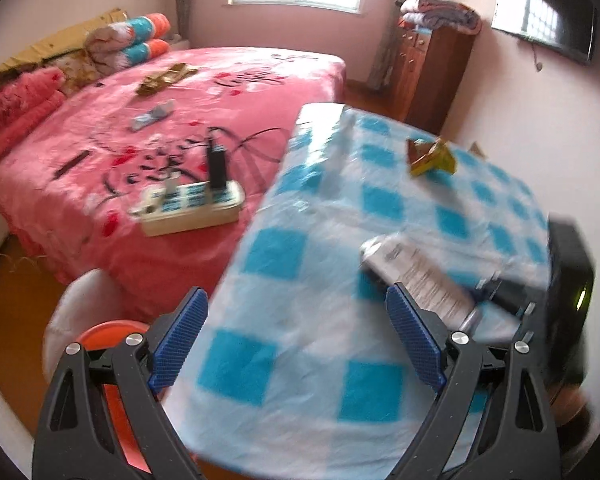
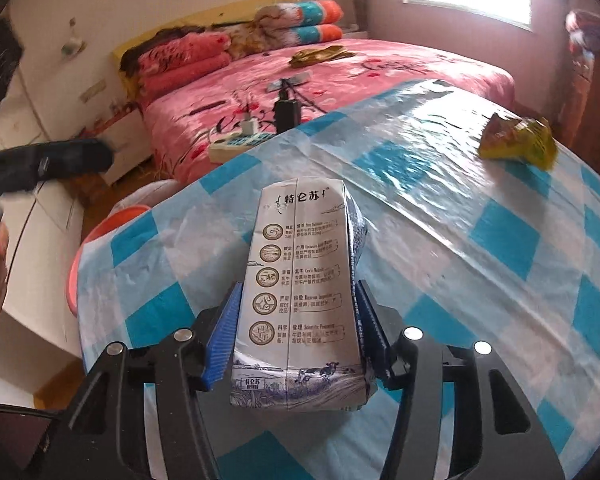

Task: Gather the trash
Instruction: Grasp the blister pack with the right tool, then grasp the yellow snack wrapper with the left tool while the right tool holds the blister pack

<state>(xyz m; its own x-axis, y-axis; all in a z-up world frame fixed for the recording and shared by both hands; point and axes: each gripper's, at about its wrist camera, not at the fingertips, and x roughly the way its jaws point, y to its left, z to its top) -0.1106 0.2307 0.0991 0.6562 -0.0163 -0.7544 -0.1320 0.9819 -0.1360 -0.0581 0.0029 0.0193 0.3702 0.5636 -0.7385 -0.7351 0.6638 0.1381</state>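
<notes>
A: What is the right gripper (image 2: 296,320) doing?

B: Its jaws are gripping a milk carton (image 2: 300,288), the blue pads (image 2: 224,340) pressing on both sides. The carton is lying lengthwise on the tabletop (image 2: 480,280), which is wearing a blue and white checked plastic cover, and its printed side is facing up.

A: And the left gripper (image 1: 296,340)?

B: It is hanging over the near part of the same tabletop (image 1: 292,280) with its jaws standing wide apart and nothing between them. In its view the carton (image 1: 416,276) is showing to the right, near the tabletop's edge, with the right gripper (image 1: 512,300) blurred behind it.

A: Any other trash showing?

B: A crumpled yellow snack wrapper (image 2: 520,140) is lying on the far side of the tabletop, well apart from the carton. The left view is catching the wrapper (image 1: 432,156) too.

A: What is lying beyond?

B: A bed (image 1: 140,140) with a pink cover is standing behind, carrying a power strip (image 1: 192,208) near its corner. An orange bin (image 1: 112,344) with a white liner is sitting below the tabletop's edge, by the left gripper
</notes>
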